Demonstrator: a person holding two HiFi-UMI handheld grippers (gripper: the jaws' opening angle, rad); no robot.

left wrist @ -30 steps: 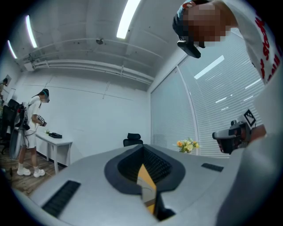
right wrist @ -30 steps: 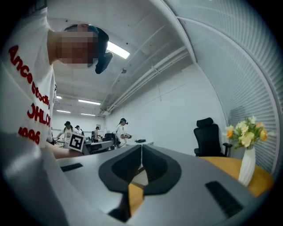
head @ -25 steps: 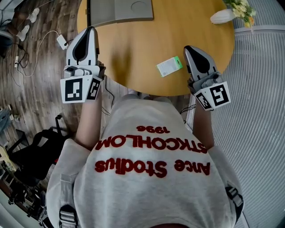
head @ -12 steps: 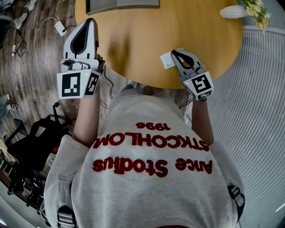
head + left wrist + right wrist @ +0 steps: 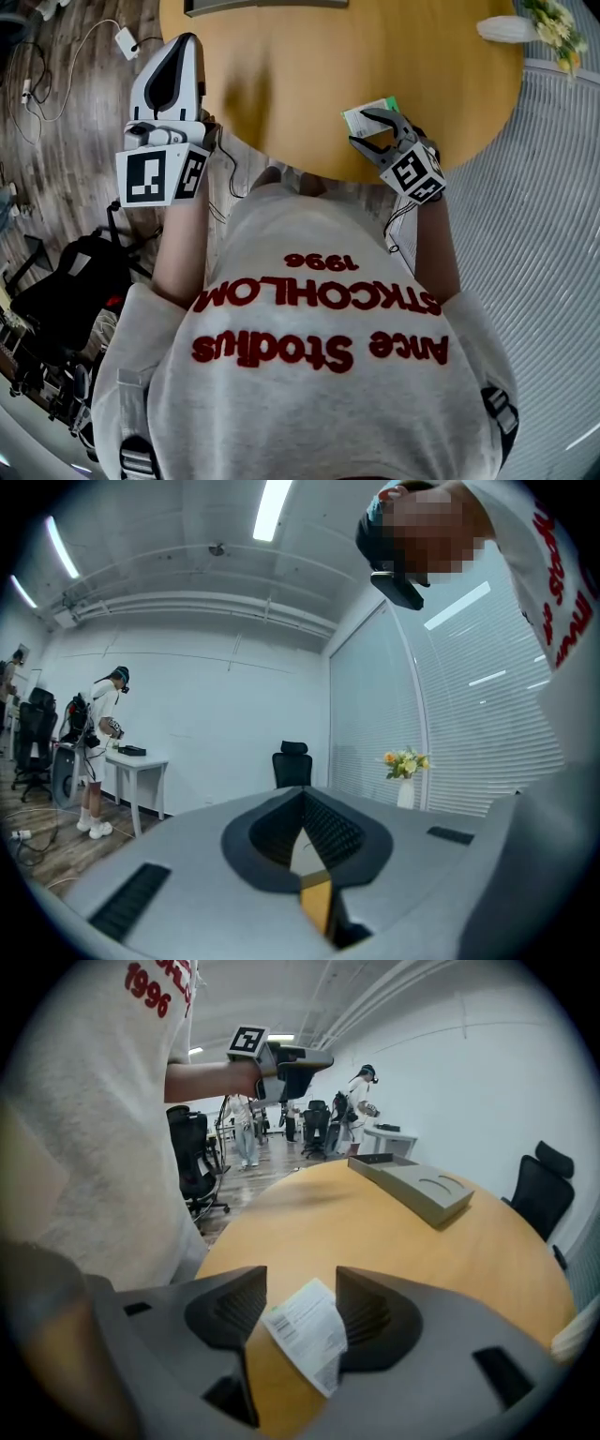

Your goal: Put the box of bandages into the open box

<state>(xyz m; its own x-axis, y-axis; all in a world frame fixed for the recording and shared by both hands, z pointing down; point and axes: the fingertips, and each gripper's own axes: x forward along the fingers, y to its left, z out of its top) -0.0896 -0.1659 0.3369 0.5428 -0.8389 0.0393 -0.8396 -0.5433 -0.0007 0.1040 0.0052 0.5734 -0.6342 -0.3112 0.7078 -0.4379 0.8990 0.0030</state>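
The box of bandages (image 5: 368, 112), white with a green end, lies flat near the front edge of the round wooden table (image 5: 300, 75). In the right gripper view the box of bandages (image 5: 305, 1330) sits on the tabletop between my right gripper's (image 5: 292, 1309) jaws. My right gripper (image 5: 367, 129) straddles the box; its jaws are opening and do not squeeze it. My left gripper (image 5: 184, 45) hangs shut and empty over the floor, left of the table, and its jaws meet in the left gripper view (image 5: 302, 797). The grey open box (image 5: 412, 1183) lies at the table's far side (image 5: 262, 5).
A white vase of flowers (image 5: 525, 26) stands at the table's far right. Cables and a charger (image 5: 124, 39) lie on the wooden floor to the left. Office chairs (image 5: 539, 1190) and people at a desk (image 5: 361, 1096) are in the room behind.
My right gripper moved left and forward to the box of bandages and went from shut to open around it. The left gripper has barely moved.
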